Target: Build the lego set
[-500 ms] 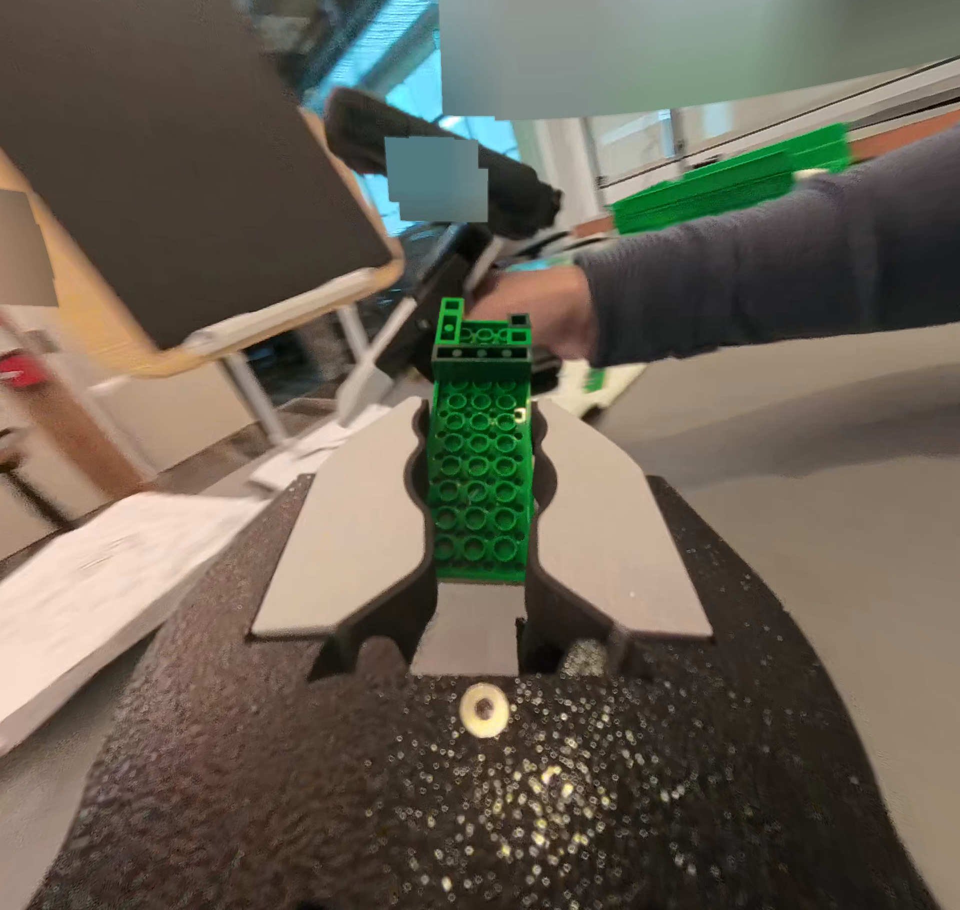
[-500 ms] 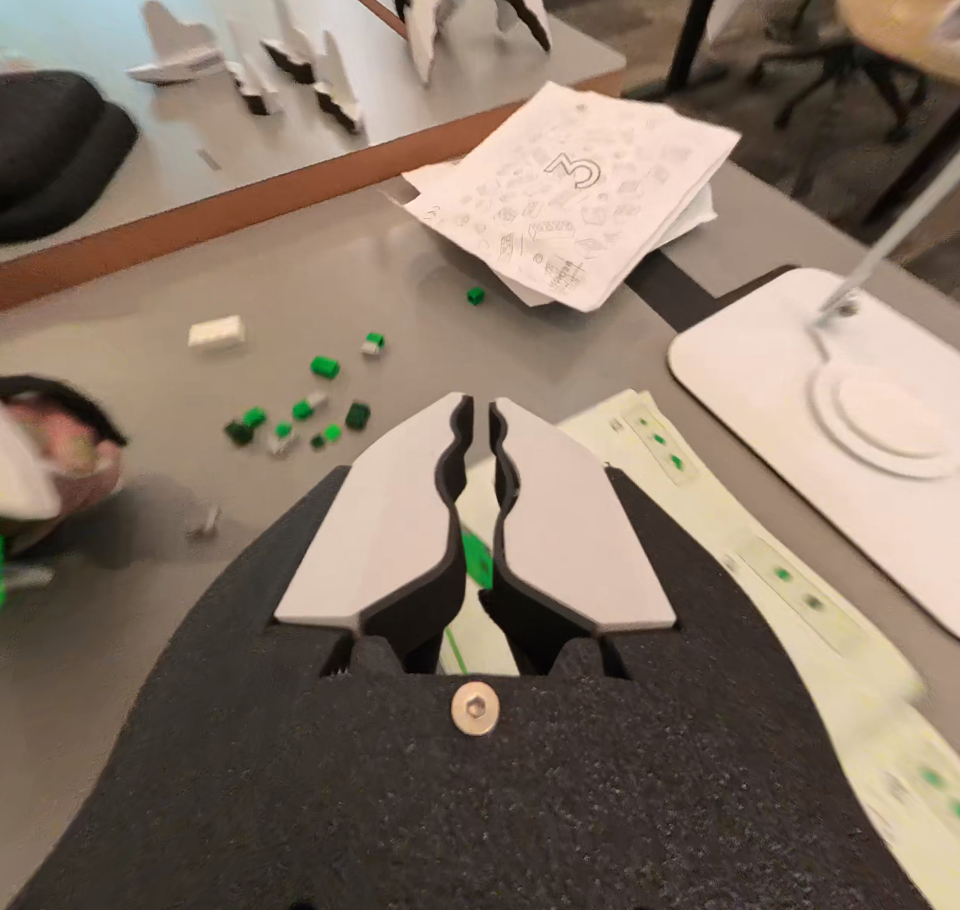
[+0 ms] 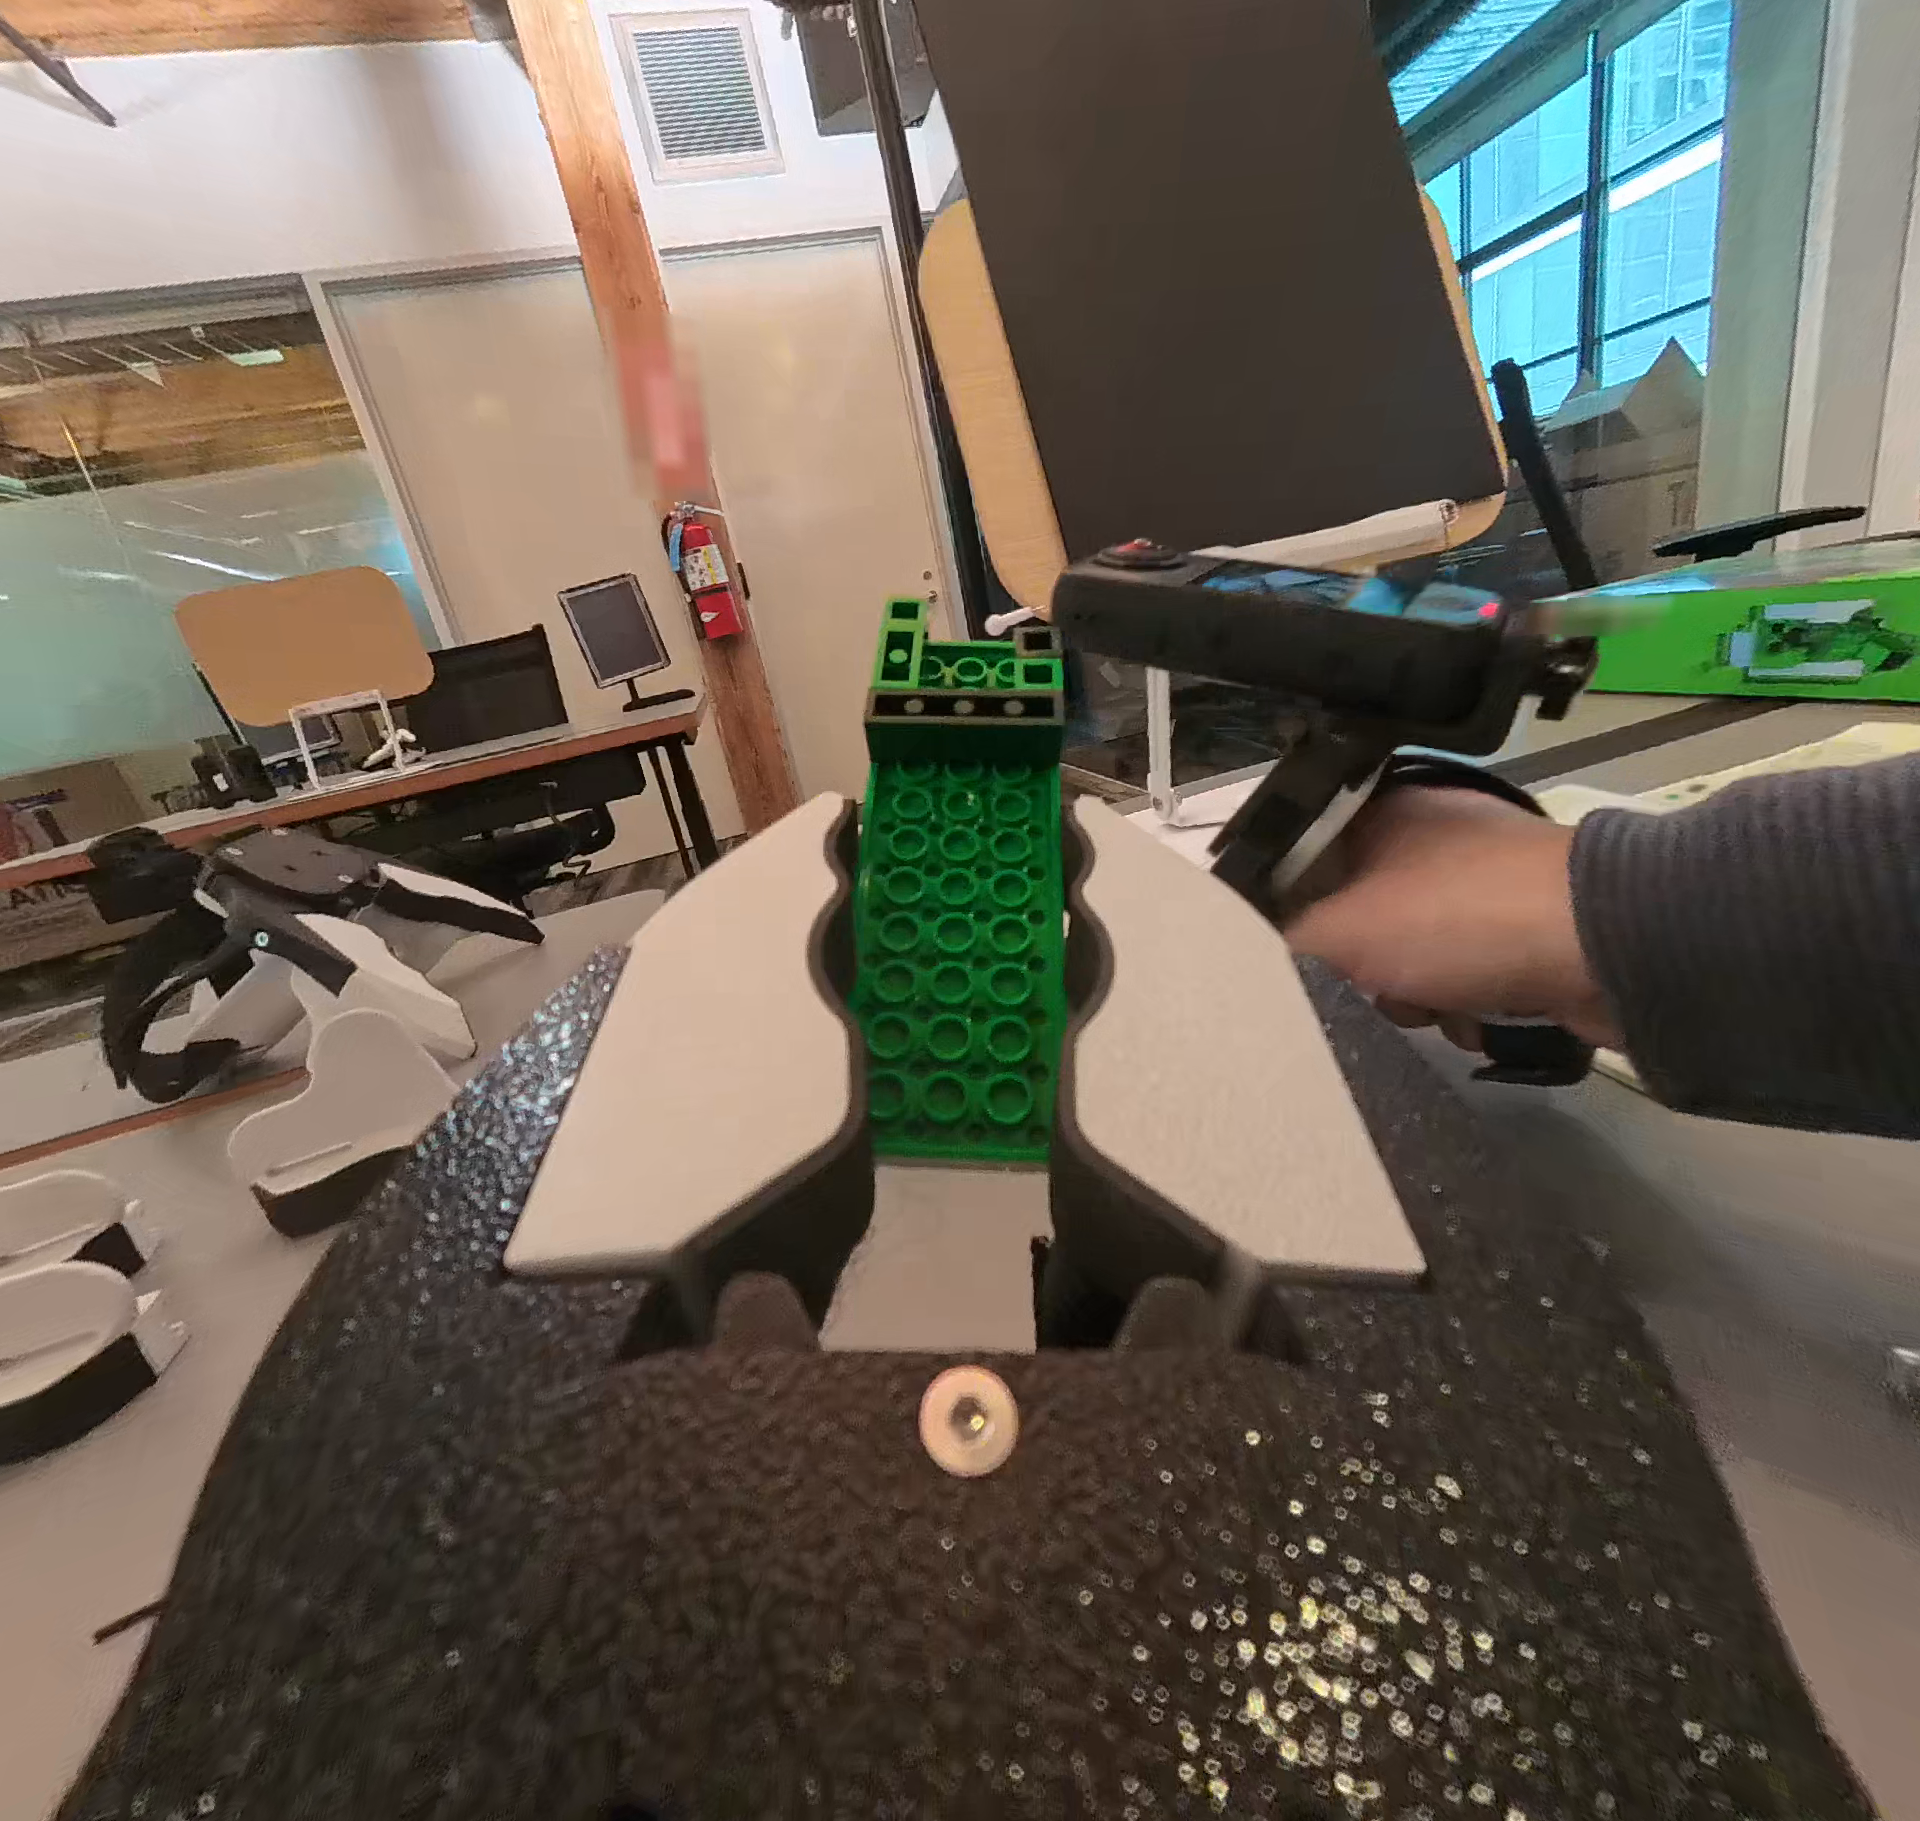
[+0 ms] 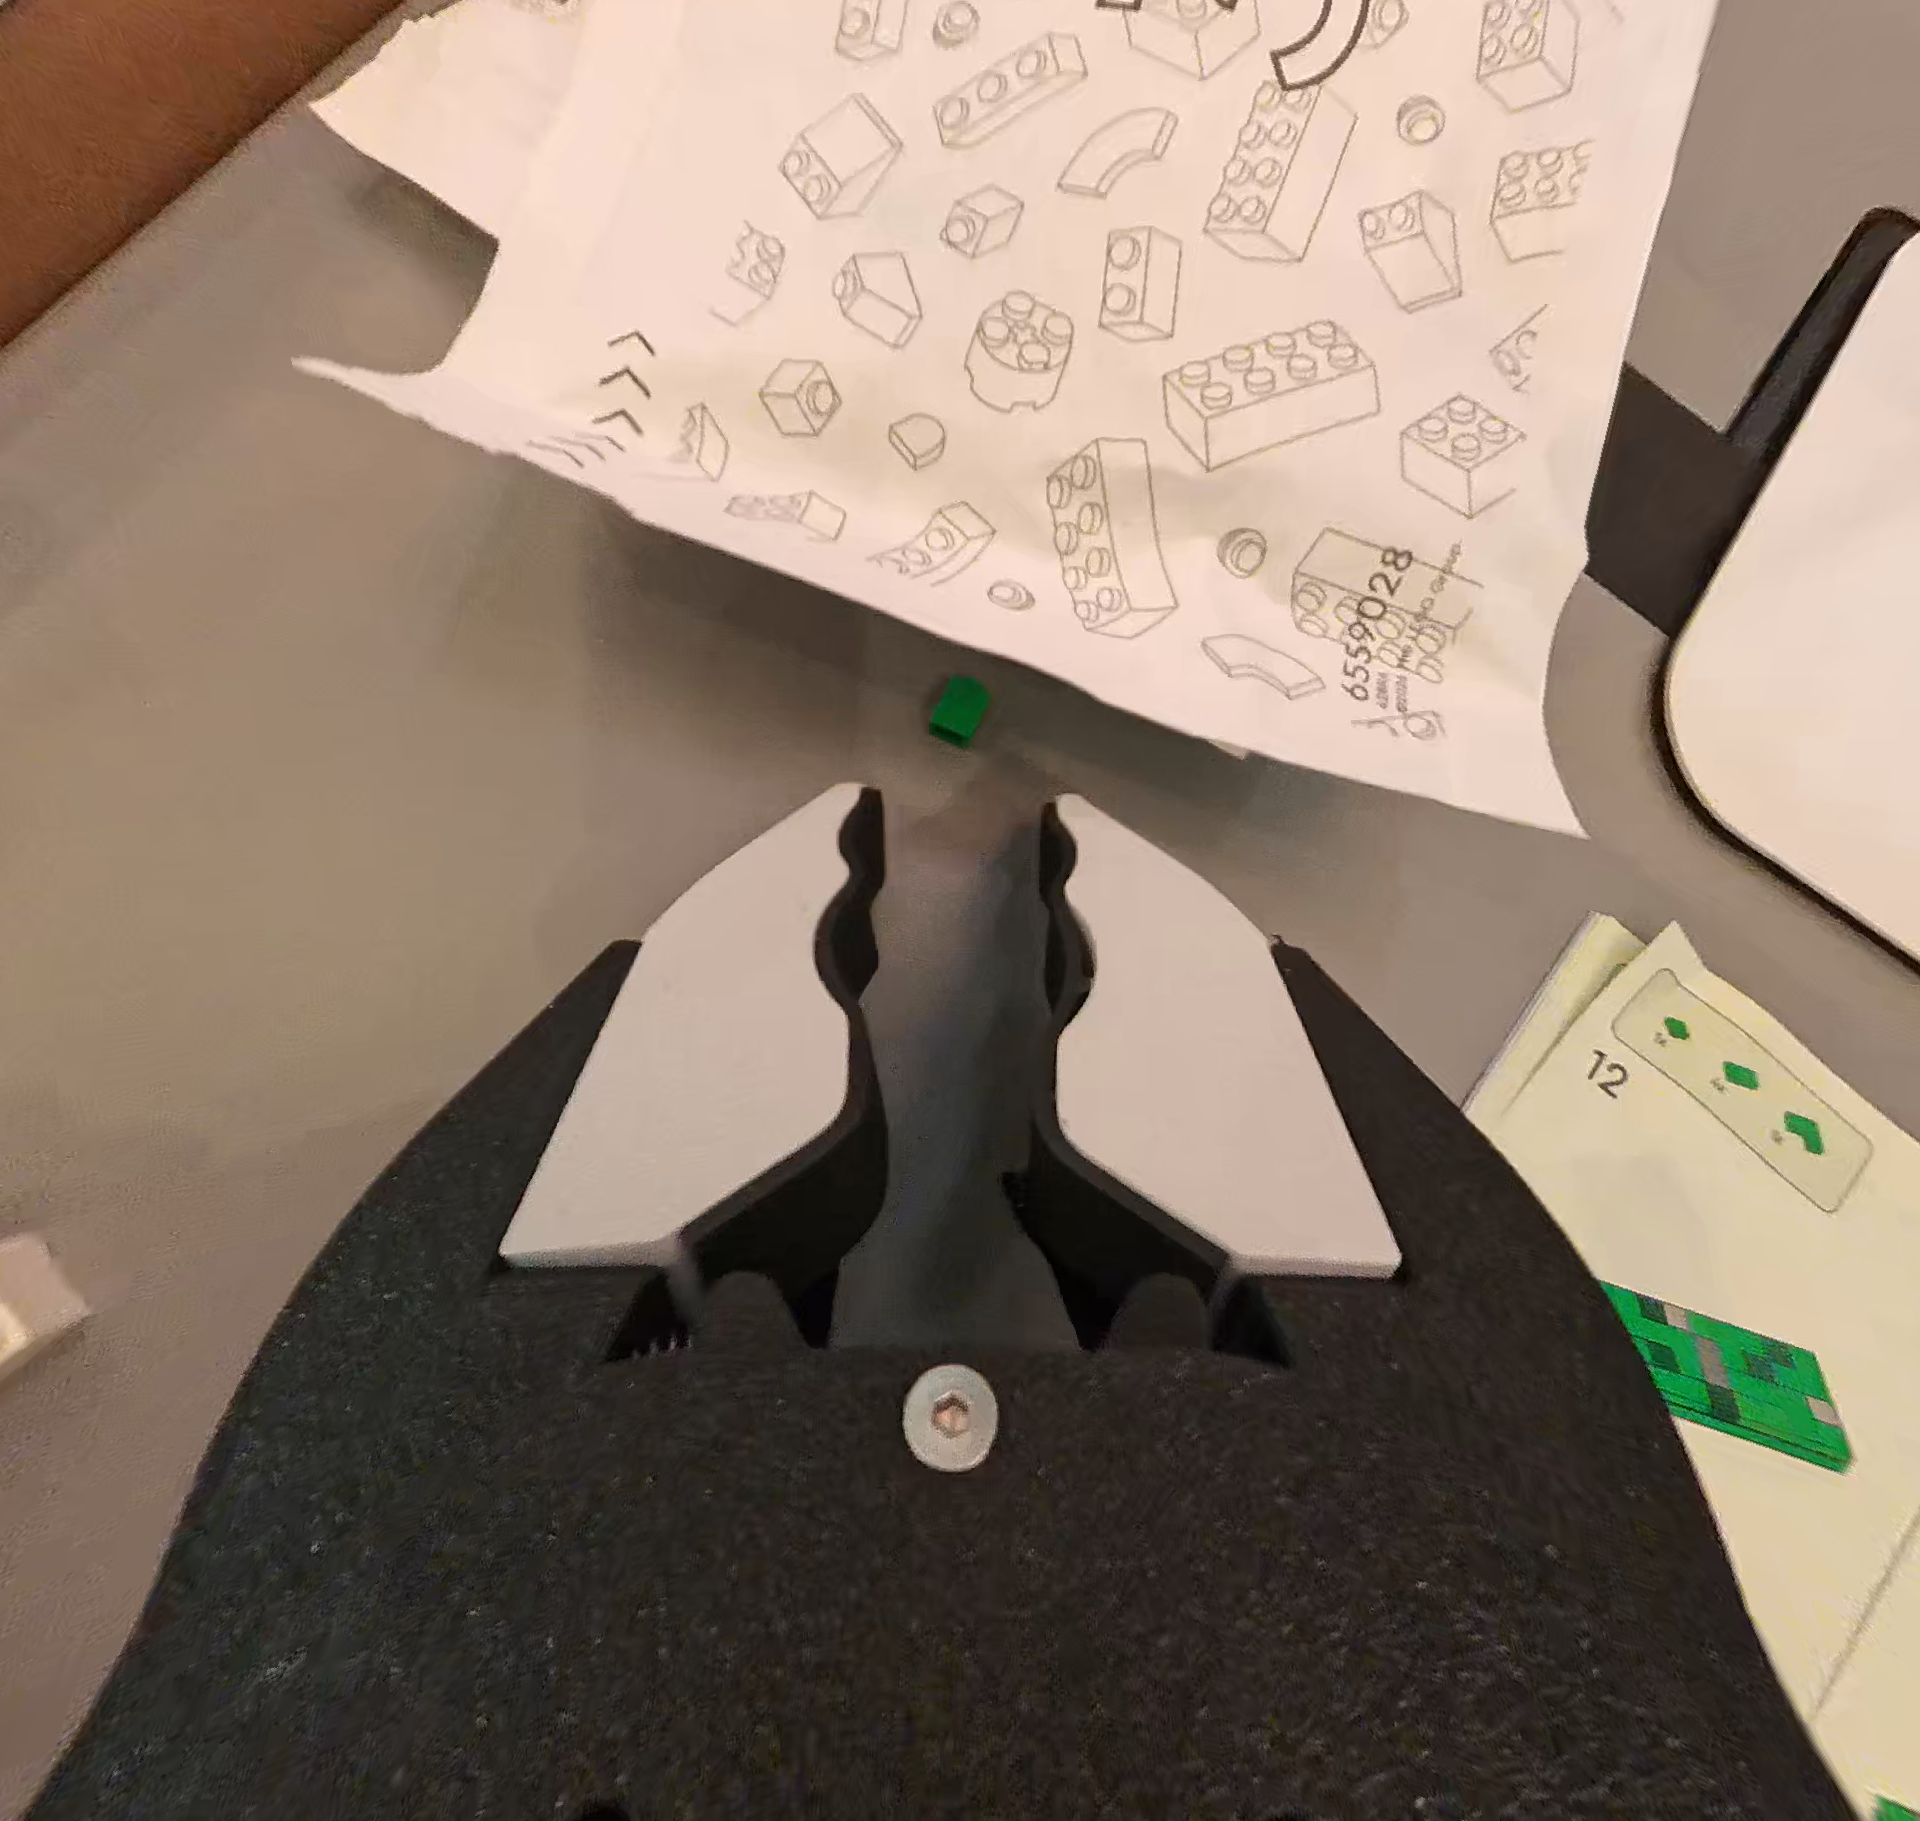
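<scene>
The small green brick (image 4: 959, 708) lies on the grey table (image 4: 312, 732) just beyond the tips of the right gripper (image 4: 961, 810), dead ahead and slightly far of them, at the near edge of the white paper bag (image 4: 1039, 265). It looks almost square, so no long axis is clear. The right gripper is released, its fingers (image 4: 748, 1023) apart with bare table between them, and it is much the nearer tool; a short push forward would likely bracket the brick.

The left gripper (image 3: 961, 815) is clenched on the green assembly (image 3: 961, 961), a studded plate held lengthwise between the fingers, its far end carrying a black strip and green bricks, raised above the table. An instruction booklet (image 4: 1662, 1200) lies to the right.
</scene>
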